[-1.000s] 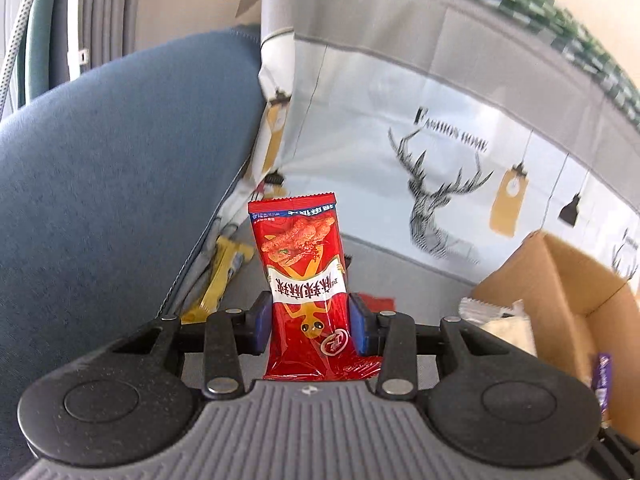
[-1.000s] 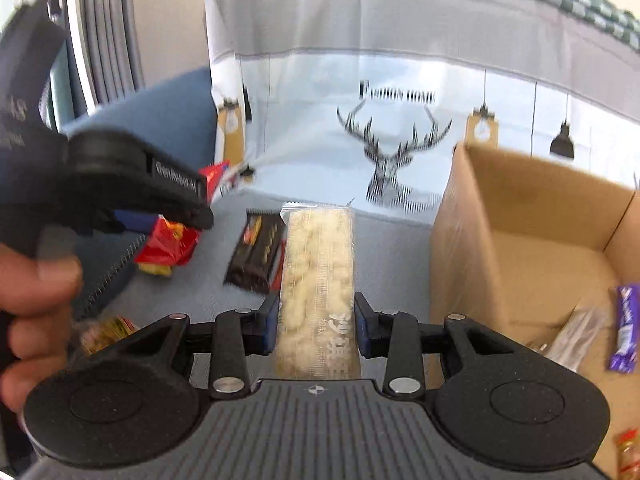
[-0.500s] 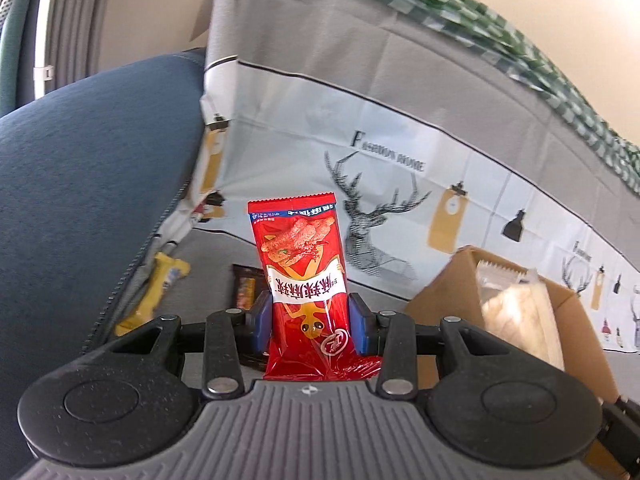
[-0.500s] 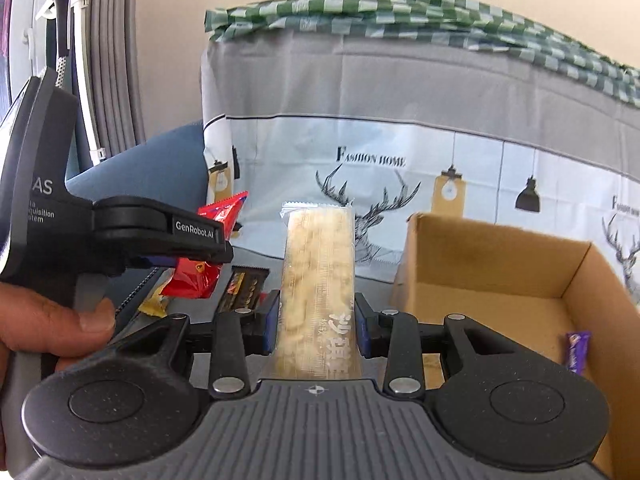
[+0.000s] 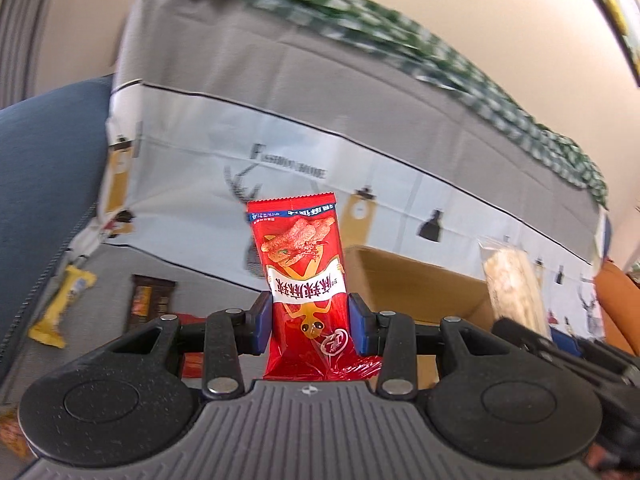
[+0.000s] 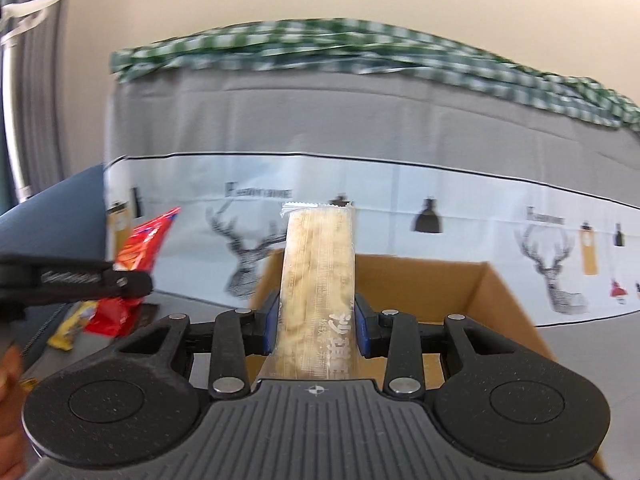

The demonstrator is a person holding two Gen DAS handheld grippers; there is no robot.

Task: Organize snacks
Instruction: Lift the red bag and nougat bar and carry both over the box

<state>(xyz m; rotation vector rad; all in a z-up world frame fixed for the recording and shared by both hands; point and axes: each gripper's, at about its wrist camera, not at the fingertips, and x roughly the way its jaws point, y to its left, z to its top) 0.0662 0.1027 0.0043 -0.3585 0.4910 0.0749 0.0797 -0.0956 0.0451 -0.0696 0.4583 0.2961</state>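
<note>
Over box (image 6: 496, 292) | left fingers (image 5: 262, 322) clamp red packet (image 5: 302, 272) | right clamp cracker bar (image 6: 316, 280), base hidden

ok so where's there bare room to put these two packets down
The cardboard box looks free: the inner walls that show, right of the pale cracker packet, are bare, though its floor is hidden. The grey seat left of the red snack packet is crowded, with a yellow bar and a dark bar there.
</note>
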